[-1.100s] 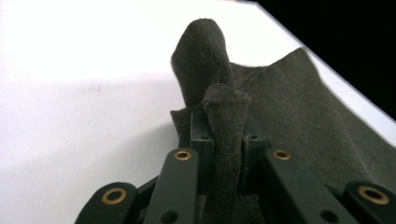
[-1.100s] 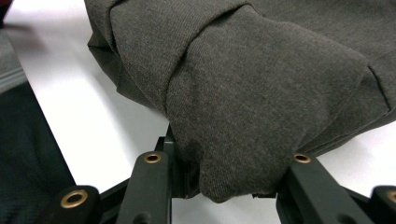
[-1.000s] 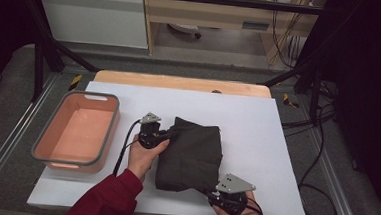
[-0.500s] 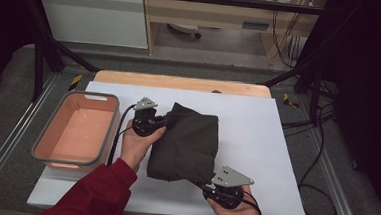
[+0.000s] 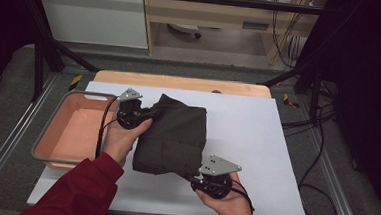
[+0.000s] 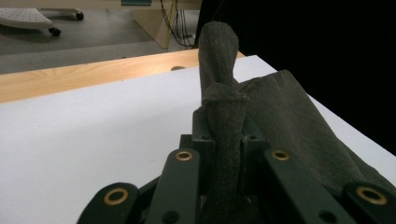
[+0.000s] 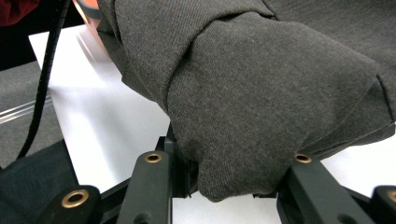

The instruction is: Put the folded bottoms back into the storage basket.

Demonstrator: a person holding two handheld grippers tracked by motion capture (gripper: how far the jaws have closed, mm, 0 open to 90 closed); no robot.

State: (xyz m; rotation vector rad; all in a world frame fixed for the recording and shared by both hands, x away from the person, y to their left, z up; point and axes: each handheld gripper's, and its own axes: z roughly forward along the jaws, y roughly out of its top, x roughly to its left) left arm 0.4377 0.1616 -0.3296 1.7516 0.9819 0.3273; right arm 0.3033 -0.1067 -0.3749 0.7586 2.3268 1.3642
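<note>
A salmon-pink tub [image 5: 72, 130] sits at the white tabletop's [image 5: 256, 141] left edge, apparently holding nothing

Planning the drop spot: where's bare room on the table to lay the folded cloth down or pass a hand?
Widest free patch: the white board right of the dark cloth, out to its right edge. A narrower strip runs along the front edge between the two forearms. The pink bin is empty. Crowded: between bin and cloth, where the left gripper grips; the right gripper holds the near corner.
</note>
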